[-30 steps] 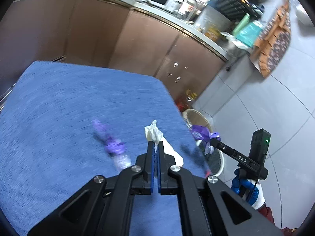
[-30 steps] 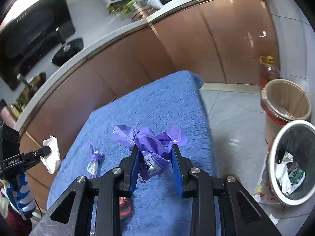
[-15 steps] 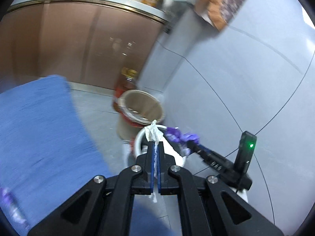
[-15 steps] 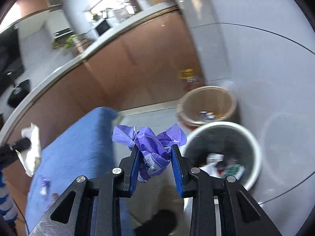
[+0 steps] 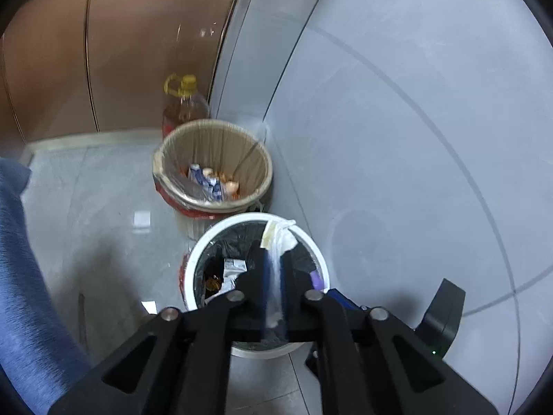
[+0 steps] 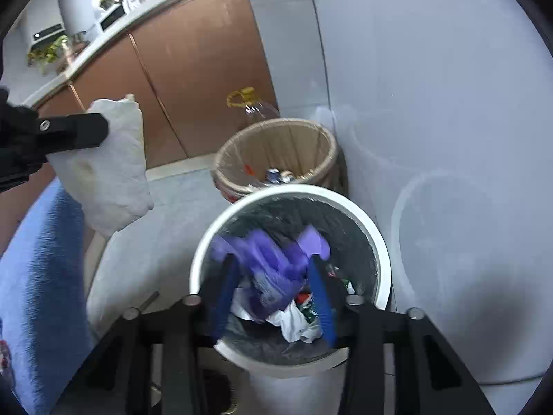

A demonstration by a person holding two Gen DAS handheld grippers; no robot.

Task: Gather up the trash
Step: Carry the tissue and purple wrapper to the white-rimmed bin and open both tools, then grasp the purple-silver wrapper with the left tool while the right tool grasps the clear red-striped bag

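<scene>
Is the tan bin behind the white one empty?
No. In the left wrist view the tan bin holds a blue-and-white wrapper and other scraps at its bottom, behind the white bin.

I see the gray floor (image 5: 103, 207). A white bin (image 5: 207, 238), a tan bin (image 5: 211, 128) and an oil bottle (image 5: 183, 103) stand on it.

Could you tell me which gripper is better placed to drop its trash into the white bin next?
Right. The right gripper holds the purple wrapper directly over the white bin. The left gripper holds its white tissue near the rim.
</scene>
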